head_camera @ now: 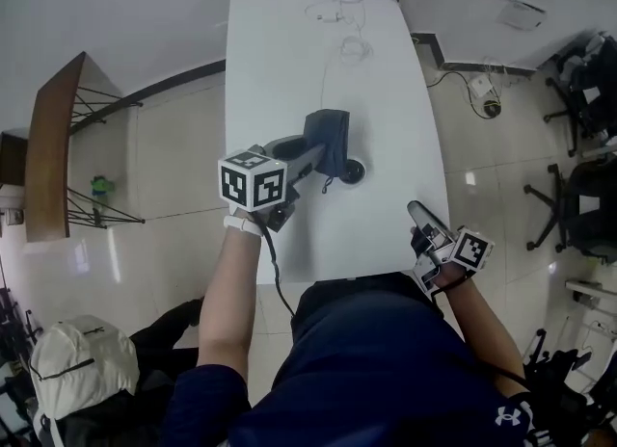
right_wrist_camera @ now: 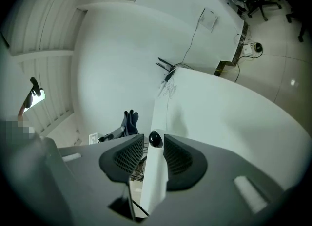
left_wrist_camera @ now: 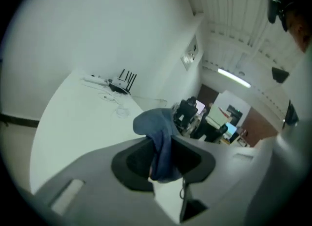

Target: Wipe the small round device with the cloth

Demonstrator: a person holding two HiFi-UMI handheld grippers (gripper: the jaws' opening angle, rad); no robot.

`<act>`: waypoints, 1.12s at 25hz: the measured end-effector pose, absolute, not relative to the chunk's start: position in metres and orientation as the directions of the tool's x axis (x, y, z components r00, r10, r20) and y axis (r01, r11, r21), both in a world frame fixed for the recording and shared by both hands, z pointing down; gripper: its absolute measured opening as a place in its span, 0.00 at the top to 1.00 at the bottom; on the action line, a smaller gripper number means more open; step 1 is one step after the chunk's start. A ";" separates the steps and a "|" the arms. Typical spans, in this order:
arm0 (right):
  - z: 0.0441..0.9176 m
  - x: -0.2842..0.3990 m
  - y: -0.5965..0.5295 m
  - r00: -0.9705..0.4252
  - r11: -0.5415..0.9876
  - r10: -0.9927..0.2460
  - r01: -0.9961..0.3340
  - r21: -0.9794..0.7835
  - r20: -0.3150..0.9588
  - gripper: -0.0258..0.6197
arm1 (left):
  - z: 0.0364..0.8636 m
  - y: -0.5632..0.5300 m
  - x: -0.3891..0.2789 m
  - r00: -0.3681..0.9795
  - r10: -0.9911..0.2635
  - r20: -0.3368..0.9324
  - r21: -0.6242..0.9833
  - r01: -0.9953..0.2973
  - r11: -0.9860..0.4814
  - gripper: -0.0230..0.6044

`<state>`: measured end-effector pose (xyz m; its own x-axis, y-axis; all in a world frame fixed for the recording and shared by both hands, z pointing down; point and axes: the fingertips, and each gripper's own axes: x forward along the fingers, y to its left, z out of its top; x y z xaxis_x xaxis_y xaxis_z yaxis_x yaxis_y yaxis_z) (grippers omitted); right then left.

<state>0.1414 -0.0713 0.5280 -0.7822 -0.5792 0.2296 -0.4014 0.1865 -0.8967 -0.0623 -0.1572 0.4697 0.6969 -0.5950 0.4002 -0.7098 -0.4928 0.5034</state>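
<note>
White bag [head_camera: 82, 363]: lower left, on the floor; contents hidden.
Left gripper [head_camera: 310, 154]: frame centre, jaws narrow, clamped on the cloth [left_wrist_camera: 158, 127] — dark blue, bunched, hanging.
Small round device [head_camera: 353, 171]: black, on the white table [head_camera: 289, 60], just lower right of the cloth.
Right gripper [right_wrist_camera: 154, 156]: lower right, at the table's near edge — jaws partly apart, gripping nothing.

No legible txt; just white logo [head_camera: 508, 414] on dark sleeve [head_camera: 479, 389].

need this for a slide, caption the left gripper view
Left gripper pinching a dark blue cloth, held above the long white table.
</note>
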 end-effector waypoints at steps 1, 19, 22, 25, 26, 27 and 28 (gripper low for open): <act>0.527 0.133 -0.075 -0.795 0.200 -0.562 -0.396 -0.896 0.226 0.75 | 0.462 -0.151 -0.063 0.694 -0.619 0.368 0.534 -0.703 -0.471 0.80; 0.542 0.130 -0.078 -0.815 0.172 -0.516 -0.400 -0.900 0.264 0.76 | 0.542 -0.091 -0.056 0.206 -0.875 0.439 0.610 -0.783 0.122 0.79; 0.545 0.135 -0.076 -0.809 0.170 -0.527 -0.401 -0.900 0.261 0.76 | 0.570 -0.076 -0.059 0.173 -0.858 0.483 0.651 -0.727 0.220 0.79; 0.544 0.136 -0.075 -0.812 0.174 -0.532 -0.384 -0.907 0.242 0.76 | 0.602 -0.069 -0.056 0.195 -0.841 0.505 0.740 -0.599 0.306 0.79; 0.545 0.137 -0.074 -0.811 0.171 -0.533 -0.385 -0.907 0.243 0.76 | 0.613 -0.068 -0.056 0.192 -0.834 0.517 0.755 -0.561 0.339 0.79; 0.545 0.139 -0.074 -0.809 0.170 -0.534 -0.387 -0.906 0.245 0.76 | 0.623 -0.066 -0.058 0.183 -0.824 0.537 0.756 -0.537 0.373 0.79; 0.546 0.140 -0.074 -0.808 0.171 -0.535 -0.389 -0.905 0.246 0.77 | 0.632 -0.064 -0.060 0.171 -0.811 0.560 0.746 -0.531 0.403 0.80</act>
<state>0.1403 -0.0737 0.5456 -0.8082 -0.5352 0.2458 -0.3885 0.1707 -0.9055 -0.0599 -0.0643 0.6322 0.1706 -0.8110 0.5597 -0.5310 0.4028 0.7455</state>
